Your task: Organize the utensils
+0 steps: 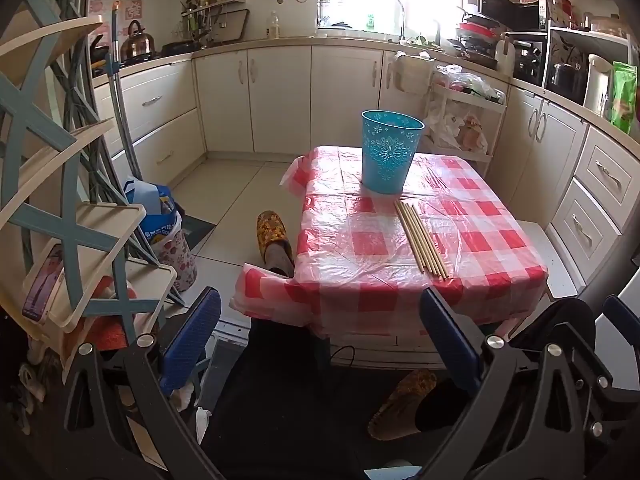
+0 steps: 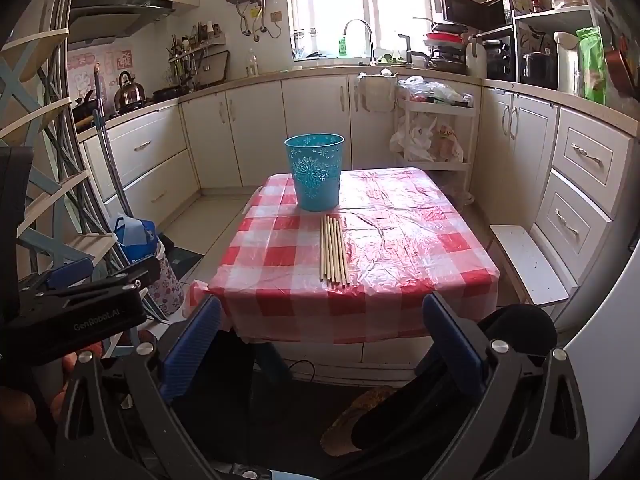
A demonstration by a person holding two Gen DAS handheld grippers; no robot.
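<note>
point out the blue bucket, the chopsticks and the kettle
blue bucket point(image 2: 316, 176), right wrist view, on its patterned front wall
chopsticks point(image 2: 333, 250), right wrist view, on the middle of the bundle
kettle point(image 1: 137, 43), left wrist view, on its steel body

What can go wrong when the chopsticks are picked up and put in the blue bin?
The chopsticks lie close together, so a gripper may take several or knock others aside. The plastic cloth is wrinkled and loose; it may slide or catch a fingertip. The bin looks light and may tip if struck.
</note>
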